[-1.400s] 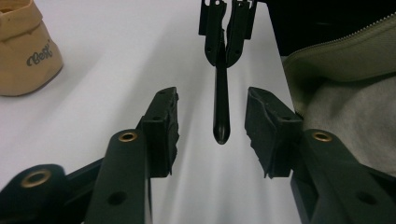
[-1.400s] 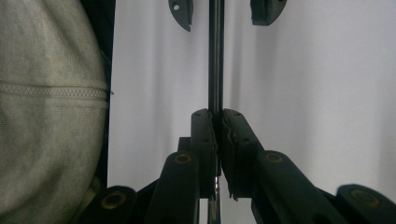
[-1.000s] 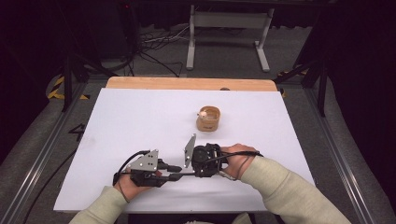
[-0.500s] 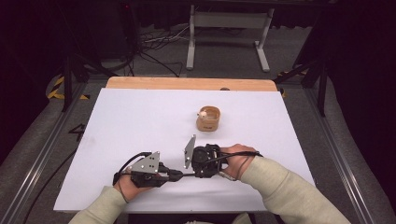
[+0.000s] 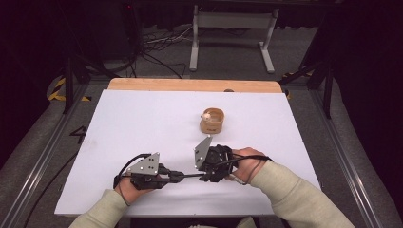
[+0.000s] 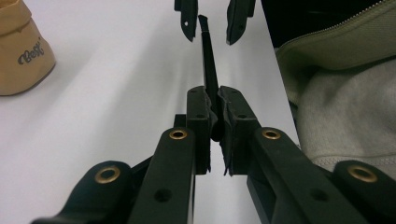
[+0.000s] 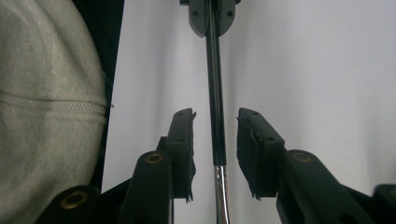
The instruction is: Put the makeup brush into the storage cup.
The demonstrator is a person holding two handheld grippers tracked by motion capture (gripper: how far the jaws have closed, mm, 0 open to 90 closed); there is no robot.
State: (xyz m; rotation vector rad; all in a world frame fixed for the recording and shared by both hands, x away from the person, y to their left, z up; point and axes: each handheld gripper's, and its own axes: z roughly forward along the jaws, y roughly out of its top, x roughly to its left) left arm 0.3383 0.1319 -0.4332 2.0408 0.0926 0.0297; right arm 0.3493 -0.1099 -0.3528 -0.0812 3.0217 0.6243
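Observation:
A thin black rod with a silver end lies level between my two grippers, just above the white table near its front edge. My left gripper is shut on one end of the rod, its pads pressed on it. My right gripper faces it from the right. Its jaws have just been opening and stand apart on either side of the rod, not touching it. The right gripper shows at the top of the left gripper view, the left gripper at the top of the right gripper view.
A small tan wooden cup stands on the white table behind the right hand, also at the left of the left gripper view. A wooden board edge runs along the far side. Pale sleeves come in from below.

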